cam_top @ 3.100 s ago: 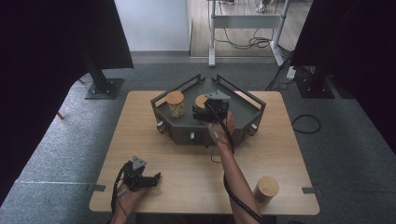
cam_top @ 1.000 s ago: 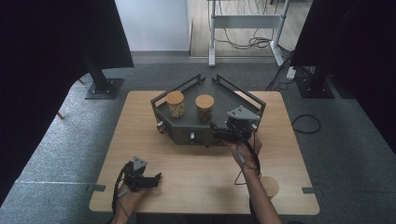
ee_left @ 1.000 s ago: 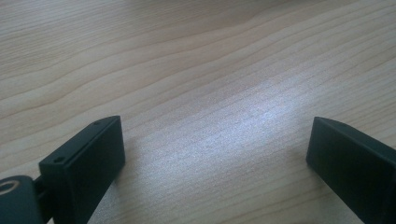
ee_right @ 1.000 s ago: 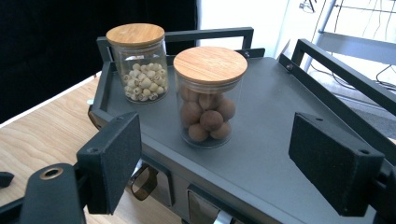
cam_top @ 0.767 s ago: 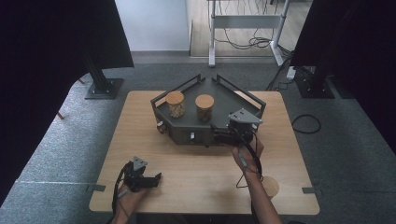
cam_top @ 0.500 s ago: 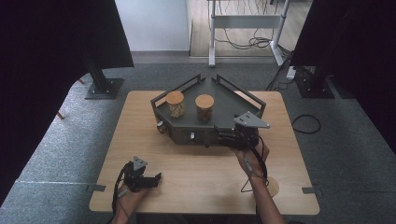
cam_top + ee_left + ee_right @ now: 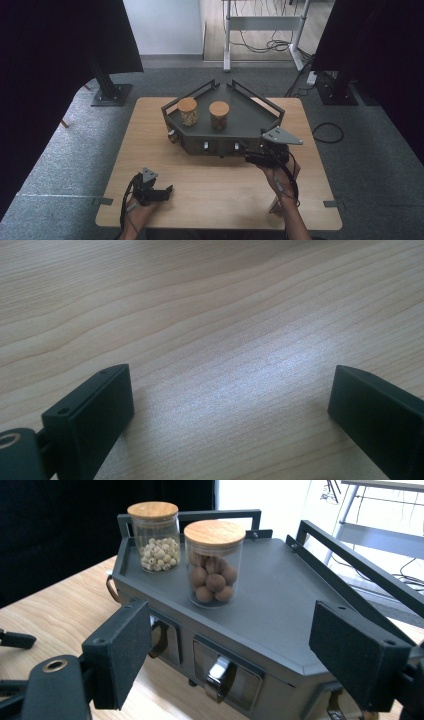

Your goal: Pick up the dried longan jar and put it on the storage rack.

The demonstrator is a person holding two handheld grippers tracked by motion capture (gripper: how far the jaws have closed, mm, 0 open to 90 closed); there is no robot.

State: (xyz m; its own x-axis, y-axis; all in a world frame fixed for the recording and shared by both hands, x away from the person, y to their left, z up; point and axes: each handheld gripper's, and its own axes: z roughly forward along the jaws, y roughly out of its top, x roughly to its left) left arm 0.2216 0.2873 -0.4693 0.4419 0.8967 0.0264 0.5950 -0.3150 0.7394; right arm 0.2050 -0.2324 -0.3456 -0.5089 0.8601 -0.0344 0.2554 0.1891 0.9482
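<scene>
High view: two glass jars with wooden lids stand upright side by side on the flat top of a dark grey tray-like cabinet (image 7: 250,127) at the far middle of the wooden surface (image 7: 210,200). The jar of small pale beads (image 7: 188,111) is at the left; the jar of larger brown balls (image 7: 219,115) stands just beside it at the right, and the two do not touch. Each jar's long axis runs straight up, lid on top. The cabinet's pointed end faces away from the person, and its flat front, with small drawer pulls, faces the near edge.

At the cabinet's near right corner, the right gripper (image 7: 248,158) points left along the front; in the right gripper view its jaws stand partly apart with nothing between them, and the brown-ball jar (image 7: 214,562) is the nearer of the two jars, the bead jar (image 7: 155,536) behind it.

Near the front left of the surface, the left gripper (image 7: 167,190) lies low over the wood, jaws spread wide and empty.
</scene>
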